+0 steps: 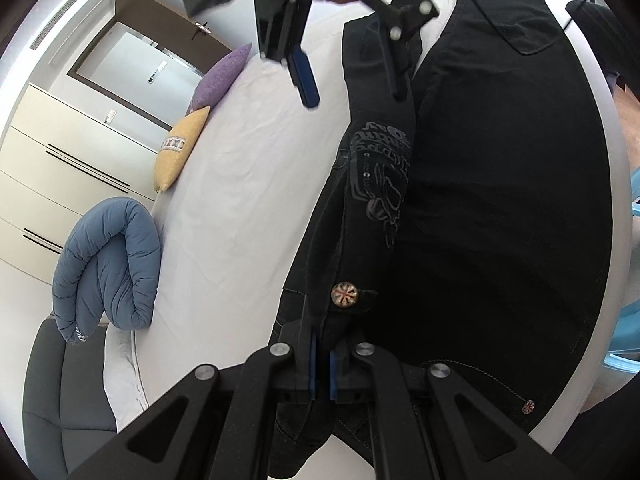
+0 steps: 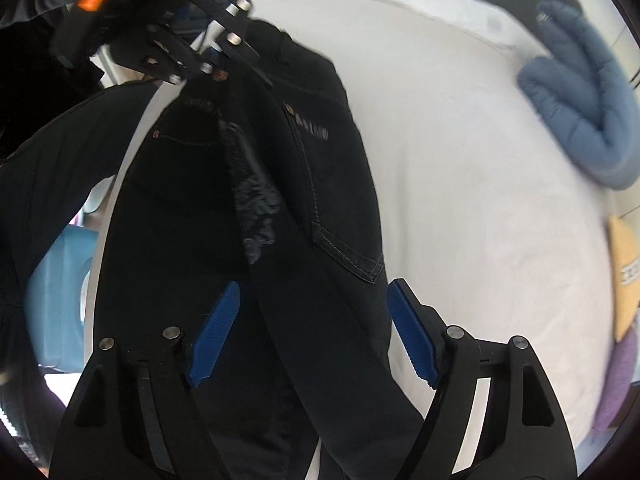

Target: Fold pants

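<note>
Black pants (image 1: 480, 208) lie on a white bed, the waistband with a flag-patterned button (image 1: 344, 293) lifted. My left gripper (image 1: 322, 372) is shut on the waistband edge near that button. In the right wrist view the pants (image 2: 312, 168) hang from the left gripper (image 2: 208, 68) at the upper left. My right gripper (image 2: 312, 332) is open, its blue pads (image 2: 216, 332) on either side of a hanging fold of the pants without pinching it. The right gripper also shows in the left wrist view (image 1: 352, 60), open, at the far end of the waistband.
The white bed sheet (image 1: 248, 184) spreads to the left of the pants. A folded blue duvet (image 1: 104, 264), a yellow pillow (image 1: 180, 148) and a purple pillow (image 1: 220, 76) lie along the bed's far side. A grey chair (image 1: 60, 392) and cream wardrobe (image 1: 52, 184) stand beyond.
</note>
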Demonstrator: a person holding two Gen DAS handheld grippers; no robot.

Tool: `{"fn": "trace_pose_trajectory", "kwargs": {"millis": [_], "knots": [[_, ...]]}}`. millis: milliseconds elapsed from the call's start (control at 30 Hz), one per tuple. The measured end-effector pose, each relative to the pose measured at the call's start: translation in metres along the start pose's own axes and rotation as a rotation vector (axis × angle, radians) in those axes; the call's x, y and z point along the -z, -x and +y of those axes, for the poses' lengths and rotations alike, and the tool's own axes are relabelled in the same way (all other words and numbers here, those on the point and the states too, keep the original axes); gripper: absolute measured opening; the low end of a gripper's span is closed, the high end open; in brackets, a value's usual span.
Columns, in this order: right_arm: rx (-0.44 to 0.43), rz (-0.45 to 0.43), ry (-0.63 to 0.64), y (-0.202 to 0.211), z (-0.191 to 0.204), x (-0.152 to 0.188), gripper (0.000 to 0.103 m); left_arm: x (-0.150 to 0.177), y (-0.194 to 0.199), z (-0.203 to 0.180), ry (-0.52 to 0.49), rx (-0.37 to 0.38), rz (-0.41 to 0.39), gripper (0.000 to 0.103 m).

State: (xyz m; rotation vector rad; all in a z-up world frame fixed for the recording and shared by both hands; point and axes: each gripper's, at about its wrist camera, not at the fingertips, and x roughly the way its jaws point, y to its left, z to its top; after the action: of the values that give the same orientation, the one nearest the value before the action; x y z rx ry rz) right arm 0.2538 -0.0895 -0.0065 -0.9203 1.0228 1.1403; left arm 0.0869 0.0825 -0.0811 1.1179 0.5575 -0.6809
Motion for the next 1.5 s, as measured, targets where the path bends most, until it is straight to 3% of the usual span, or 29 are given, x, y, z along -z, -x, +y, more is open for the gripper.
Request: {"fn": "trace_pose_trajectory", "kwargs": {"millis": [33, 100, 133, 167, 233, 433, 700, 1033, 1367, 1500], "knots": [[-0.012, 0.015, 0.002, -0.007, -0.006, -0.001, 0.072, 0.0, 0.001, 0.0, 0.003, -0.001, -0.003, 0.004], [-0.033, 0.052, -0.011, -0.021, -0.02, -0.003, 0.053, 0.001, 0.002, 0.002, 0.006, 0.0, -0.008, 0.004], [-0.056, 0.078, -0.018, -0.028, -0.025, -0.001, 0.031, 0.002, 0.003, 0.002, 0.005, 0.0, -0.009, 0.004], [-0.05, 0.101, -0.007, -0.034, -0.027, -0.001, 0.015, 0.003, 0.003, 0.002, 0.005, 0.0, -0.008, 0.004], [-0.026, 0.107, 0.019, -0.039, -0.021, -0.005, 0.004, 0.005, 0.0, 0.001, 0.002, 0.002, -0.002, 0.004], [0.035, 0.047, 0.028, -0.01, 0.004, 0.008, 0.002, 0.01, -0.002, 0.0, 0.007, 0.002, 0.007, 0.004], [0.171, 0.079, 0.198, -0.009, 0.098, 0.013, 0.001, 0.013, -0.003, -0.015, -0.05, 0.012, 0.031, 0.004], [0.293, 0.173, 0.47, -0.063, 0.217, 0.016, 0.001, 0.034, -0.006, -0.073, -0.222, 0.076, 0.09, 0.004], [0.299, 0.178, 0.48, -0.08, 0.276, 0.01, 0.001, 0.053, -0.008, -0.087, -0.243, 0.107, 0.122, 0.004], [0.317, 0.195, 0.465, -0.108, 0.288, 0.009, 0.001, 0.052, -0.006, -0.09, -0.253, 0.101, 0.12, 0.004]]}}
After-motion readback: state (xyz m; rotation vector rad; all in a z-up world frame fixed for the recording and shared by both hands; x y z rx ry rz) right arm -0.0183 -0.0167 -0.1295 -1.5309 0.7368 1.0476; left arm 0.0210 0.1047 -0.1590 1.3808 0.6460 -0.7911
